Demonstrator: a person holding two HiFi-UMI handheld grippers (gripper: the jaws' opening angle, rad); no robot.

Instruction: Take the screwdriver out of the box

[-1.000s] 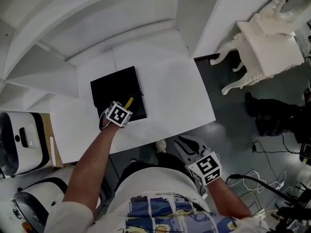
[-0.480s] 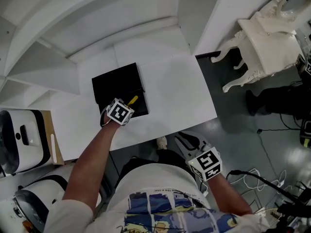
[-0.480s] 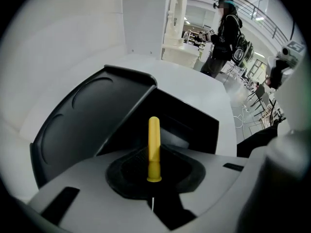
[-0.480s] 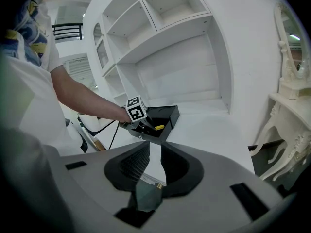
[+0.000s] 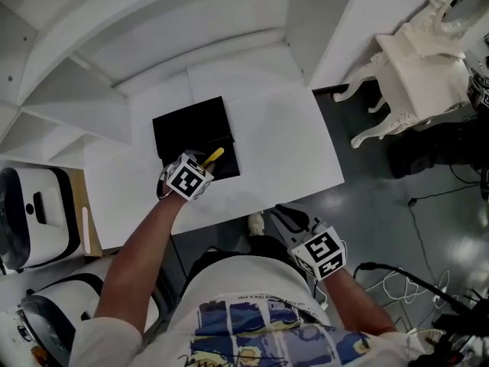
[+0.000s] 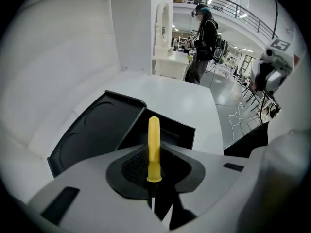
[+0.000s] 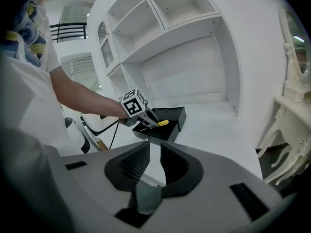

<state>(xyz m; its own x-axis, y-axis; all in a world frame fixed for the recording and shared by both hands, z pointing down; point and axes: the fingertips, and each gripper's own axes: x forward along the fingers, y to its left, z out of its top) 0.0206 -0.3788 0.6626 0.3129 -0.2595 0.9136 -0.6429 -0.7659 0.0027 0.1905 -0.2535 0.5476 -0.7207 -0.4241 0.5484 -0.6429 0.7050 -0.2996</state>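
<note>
Just closed the left gripper (image 5: pixel 202 165) down on the yellow screwdriver (image 5: pixel 215 155) and hoisted it up off the floor of the black box (image 5: pixel 187 125). Handle swung from roughly 1 o'clock to 2 o'clock, now above the box rim.

I am finding no readable words, brands or numbers. The cube (image 5: pixel 187 177) on the left hand-held gripper (image 5: pixel 205 166) and the other cube (image 5: pixel 321 252) on the right hand-held gripper (image 5: pixel 287 217) are showing only square black-and-white markers.
</note>
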